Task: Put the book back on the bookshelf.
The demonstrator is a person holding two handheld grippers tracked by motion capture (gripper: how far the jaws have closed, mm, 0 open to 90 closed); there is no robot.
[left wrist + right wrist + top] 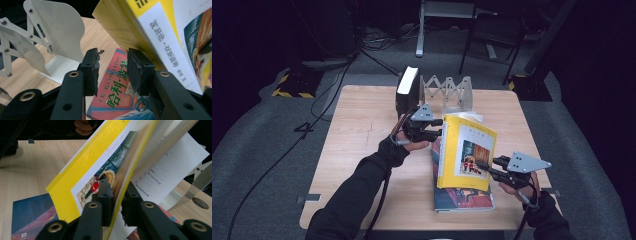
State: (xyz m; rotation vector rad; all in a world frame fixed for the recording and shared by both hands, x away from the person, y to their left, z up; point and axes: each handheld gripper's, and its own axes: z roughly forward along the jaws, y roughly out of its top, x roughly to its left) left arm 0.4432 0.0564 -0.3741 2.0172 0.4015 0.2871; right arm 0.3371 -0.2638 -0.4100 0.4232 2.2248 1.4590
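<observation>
Both dark-sleeved forearms reach in from the near edge. The left hand-held gripper (435, 128) points toward the right, level, held up, its jaws parted with a gap between the pads (93, 71). The right hand-held gripper (482, 166) points left, jaws clamped nearly together.

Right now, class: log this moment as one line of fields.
right gripper: shut on yellow book's front cover | left gripper: open beside its spine, nothing between pads | red book: flat on table
</observation>
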